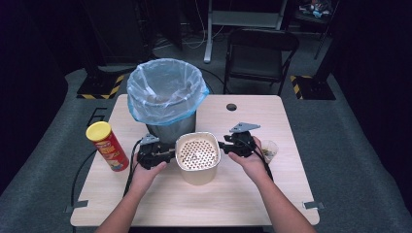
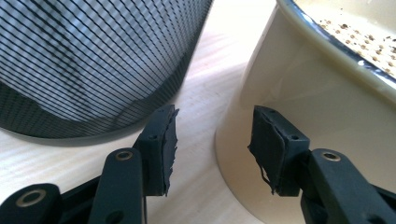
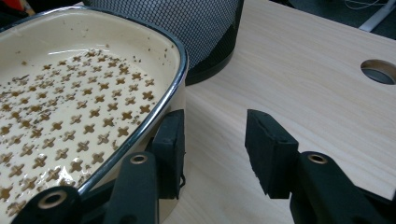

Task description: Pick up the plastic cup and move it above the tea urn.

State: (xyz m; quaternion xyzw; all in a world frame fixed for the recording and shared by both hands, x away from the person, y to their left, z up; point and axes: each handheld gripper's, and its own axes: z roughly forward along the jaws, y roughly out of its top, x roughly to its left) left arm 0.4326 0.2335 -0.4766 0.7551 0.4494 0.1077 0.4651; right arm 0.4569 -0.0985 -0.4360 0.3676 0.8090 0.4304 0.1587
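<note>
Two tongs flank one cream tub on the bench (image 1: 204, 204), one on each side of it. Farthest left, near the bench's left edge, a red crisp can (image 1: 107, 146) with a yellow lid stands upright. Just beside it, the person's left hand (image 1: 148, 170) holds the left tongs (image 1: 167, 154), which point right towards the tub. In the left gripper view these tongs (image 2: 212, 140) are released: the jaws stand apart over bare wood, nothing between them, and the pad nearer the tub lies against or just short of its outer wall.

The cream tub (image 1: 197, 158) sits at the middle of the bench, near the person, with a perforated insert speckled with brown bits inside it. Directly behind it, close by, stands a black mesh bin (image 1: 165, 92) lined with a pale blue bag.

On the right, the right hand (image 1: 250, 162) holds the right tongs (image 1: 224, 144), pointing left at the tub. In the right gripper view they (image 3: 212, 149) are also released: one pad sits tucked under the tub's dark rim beside the wall, the other hangs free over the wood. A small clear cup (image 1: 268, 150) stands just right of that hand, and a round hole (image 1: 231, 107) lies in the bench farther back.
</note>
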